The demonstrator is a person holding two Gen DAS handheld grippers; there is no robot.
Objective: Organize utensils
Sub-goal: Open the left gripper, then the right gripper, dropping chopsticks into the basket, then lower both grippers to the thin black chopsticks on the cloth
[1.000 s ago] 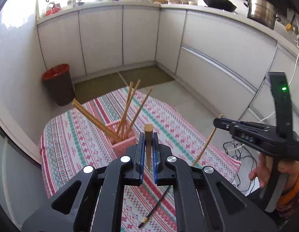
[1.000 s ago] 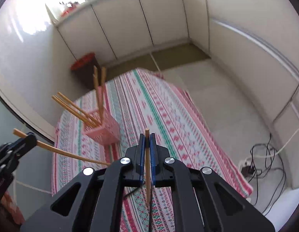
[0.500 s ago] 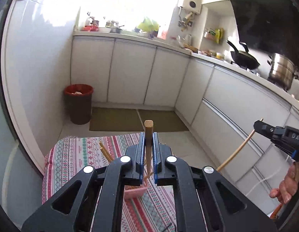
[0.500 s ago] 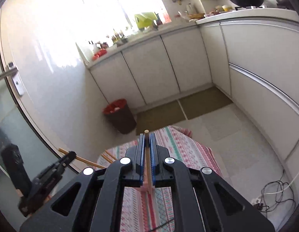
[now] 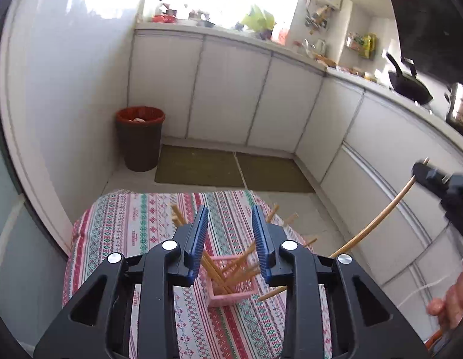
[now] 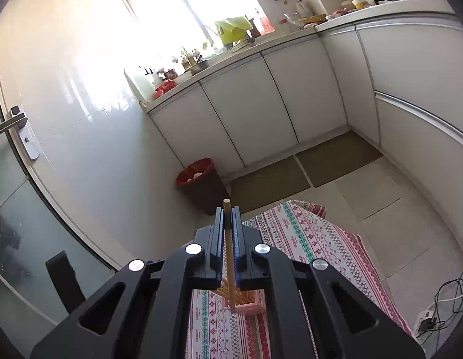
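A pink holder (image 5: 231,294) with several wooden chopsticks (image 5: 222,272) stands on the striped tablecloth (image 5: 135,227). My left gripper (image 5: 230,224) is open and empty right above the holder. My right gripper (image 6: 228,215) is shut on one wooden chopstick (image 6: 228,248), whose lower end points down into the pink holder (image 6: 251,306). In the left wrist view the right gripper (image 5: 423,172) is at the right edge with the chopstick (image 5: 378,218) slanting down toward the holder.
A red-rimmed bin (image 5: 140,137) stands on the floor beyond the table. White cabinets (image 5: 231,95) run along the back and right. A glass door (image 6: 16,209) is on the left. Cables and a power strip (image 6: 435,314) lie on the floor at right.
My left gripper has opened and the chopstick it held is gone from its jaws. My right gripper has lowered its chopstick toward the pink holder.
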